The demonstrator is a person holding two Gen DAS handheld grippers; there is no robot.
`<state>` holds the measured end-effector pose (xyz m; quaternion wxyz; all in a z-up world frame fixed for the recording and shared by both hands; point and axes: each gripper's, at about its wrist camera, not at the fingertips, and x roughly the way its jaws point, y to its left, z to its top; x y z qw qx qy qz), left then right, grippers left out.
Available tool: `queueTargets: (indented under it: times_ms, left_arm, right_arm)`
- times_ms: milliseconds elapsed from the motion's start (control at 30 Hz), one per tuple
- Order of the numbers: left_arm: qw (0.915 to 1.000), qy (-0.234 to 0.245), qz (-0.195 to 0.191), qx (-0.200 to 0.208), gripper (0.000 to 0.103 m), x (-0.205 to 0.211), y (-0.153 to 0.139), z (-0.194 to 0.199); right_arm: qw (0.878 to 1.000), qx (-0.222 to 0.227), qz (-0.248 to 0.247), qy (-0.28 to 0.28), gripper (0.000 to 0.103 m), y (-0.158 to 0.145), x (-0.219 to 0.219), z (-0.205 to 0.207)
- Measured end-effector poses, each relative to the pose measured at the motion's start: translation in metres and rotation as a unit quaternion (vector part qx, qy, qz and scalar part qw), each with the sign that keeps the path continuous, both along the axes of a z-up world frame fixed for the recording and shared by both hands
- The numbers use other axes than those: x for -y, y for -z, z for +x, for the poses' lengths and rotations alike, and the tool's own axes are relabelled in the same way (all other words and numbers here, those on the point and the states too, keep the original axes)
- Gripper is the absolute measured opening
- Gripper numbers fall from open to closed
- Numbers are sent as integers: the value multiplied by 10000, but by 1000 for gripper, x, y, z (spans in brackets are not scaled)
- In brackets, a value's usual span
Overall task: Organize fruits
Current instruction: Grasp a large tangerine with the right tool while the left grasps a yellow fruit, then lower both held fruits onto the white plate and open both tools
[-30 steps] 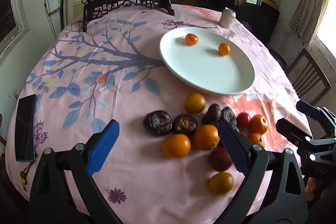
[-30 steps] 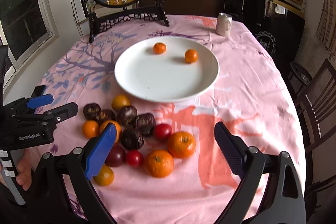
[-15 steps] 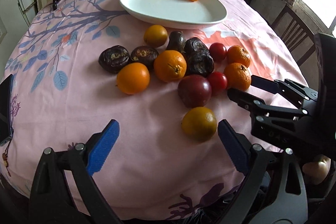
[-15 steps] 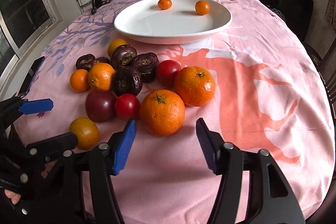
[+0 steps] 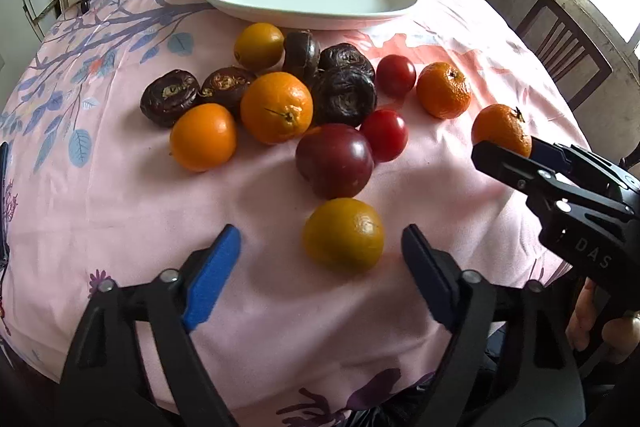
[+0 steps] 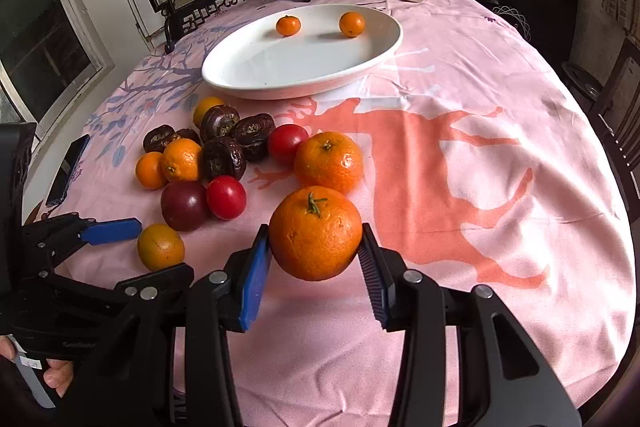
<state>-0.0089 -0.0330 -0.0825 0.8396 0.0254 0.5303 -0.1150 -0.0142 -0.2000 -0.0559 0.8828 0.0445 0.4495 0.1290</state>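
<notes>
Two mandarins (image 6: pixel 288 25) sit on white plate (image 6: pixel 248 67).

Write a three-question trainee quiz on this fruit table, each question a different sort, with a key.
1. True or false: the right gripper is shut on a tangerine.
2. How many small oranges lie in the white plate? A) none B) two C) four
3. Fill in: between the open fingers of the left gripper sits a ___-orange fruit.

Key: 1 true; 2 B; 3 yellow
</notes>
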Motion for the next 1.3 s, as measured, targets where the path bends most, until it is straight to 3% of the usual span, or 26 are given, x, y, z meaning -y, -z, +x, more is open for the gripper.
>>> queueTargets:
  times_ms: [33,67,100,467,667,800,1033,1133,1300]
  left_arm:
    - [9999,-27,107,70,63,1,-1,-1]
    - [9999,15,66,82,46,2,-1,-1]
    - [10000,61,-42,57,37,3,-3,-2]
    - [9988,-167,-301,343,37,-14,-27,0]
    - [9979,-116,-480,410,37,-24,-51,22]
    - [9973,-193,-398,589,37,-28,-74,69]
    - [9948,-846,-254,511,37,-38,-85,208]
    - [9939,-978,-360,357,37,-36,-79,253]
    - [9942,-1009,-357,100,37,-28,-56,293]
  right_arm:
    - [10000,12,20,6,44,-1,2,-1]
    - [10000,24,31,-9,44,-1,2,-2]
    - [10000,36,43,-30,44,-2,2,-3]
    - [9996,9,176,-215,44,-4,-9,-1]
    - [9983,1,364,-447,44,-19,-16,19]
    - [9983,171,147,-529,44,-38,-24,56]
    - [9979,197,-126,-600,44,-67,-45,161]
    - [9979,119,-279,-567,44,-63,-54,206]
    - [9975,-238,-432,-513,44,-36,-65,263]
